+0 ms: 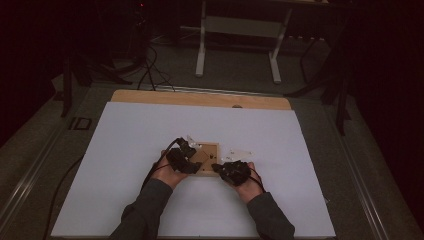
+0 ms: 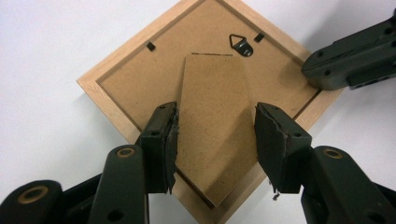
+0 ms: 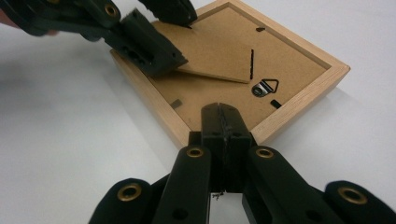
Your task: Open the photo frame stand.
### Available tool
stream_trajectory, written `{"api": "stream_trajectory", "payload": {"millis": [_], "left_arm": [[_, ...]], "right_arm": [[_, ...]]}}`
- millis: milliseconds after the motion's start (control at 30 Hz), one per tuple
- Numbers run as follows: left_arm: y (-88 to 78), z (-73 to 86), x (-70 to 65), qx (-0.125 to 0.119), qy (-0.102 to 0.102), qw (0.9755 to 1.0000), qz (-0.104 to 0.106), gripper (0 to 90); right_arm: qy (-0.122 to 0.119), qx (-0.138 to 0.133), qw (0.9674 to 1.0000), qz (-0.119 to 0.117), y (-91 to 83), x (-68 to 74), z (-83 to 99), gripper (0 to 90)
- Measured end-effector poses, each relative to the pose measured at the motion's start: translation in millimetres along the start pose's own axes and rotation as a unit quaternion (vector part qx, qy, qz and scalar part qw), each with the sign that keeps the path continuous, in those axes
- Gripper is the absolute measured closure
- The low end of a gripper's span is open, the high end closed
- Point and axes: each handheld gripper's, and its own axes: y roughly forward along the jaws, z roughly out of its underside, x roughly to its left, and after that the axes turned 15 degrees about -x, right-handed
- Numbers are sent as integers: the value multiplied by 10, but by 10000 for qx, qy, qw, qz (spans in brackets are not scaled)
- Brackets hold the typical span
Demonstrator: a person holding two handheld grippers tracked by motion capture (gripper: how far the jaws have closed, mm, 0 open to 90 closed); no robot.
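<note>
Wooden picture frame [image 2: 116, 70] face down on the white table [image 1: 125, 150], its fibreboard stand flap [image 2: 212, 126] lifted between the left gripper's [image 2: 215, 140] parted jaws, right gripper [image 3: 219, 123] pinched together at the frame's near corner, metal hanger [image 2: 241, 45] on the back.

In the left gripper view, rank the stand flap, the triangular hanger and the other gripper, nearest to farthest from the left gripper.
1. Stand flap, between the left gripper jaws.
2. Triangular hanger, beyond the flap's far end.
3. Other gripper, at the frame's right corner.
</note>
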Motion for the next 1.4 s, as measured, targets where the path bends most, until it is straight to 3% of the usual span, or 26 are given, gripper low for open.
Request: {"api": "stream_trajectory", "payload": {"millis": [567, 1400], "left_arm": [[-58, -221, -28, -226, 172, 9996, -73, 512], [-45, -179, -24, -221, 164, 9996, -56, 507]], "right_arm": [[27, 5, 10000, -44, 6, -15, -4, 900], [68, -34, 10000, -34, 1, -16, 7, 900]]}}
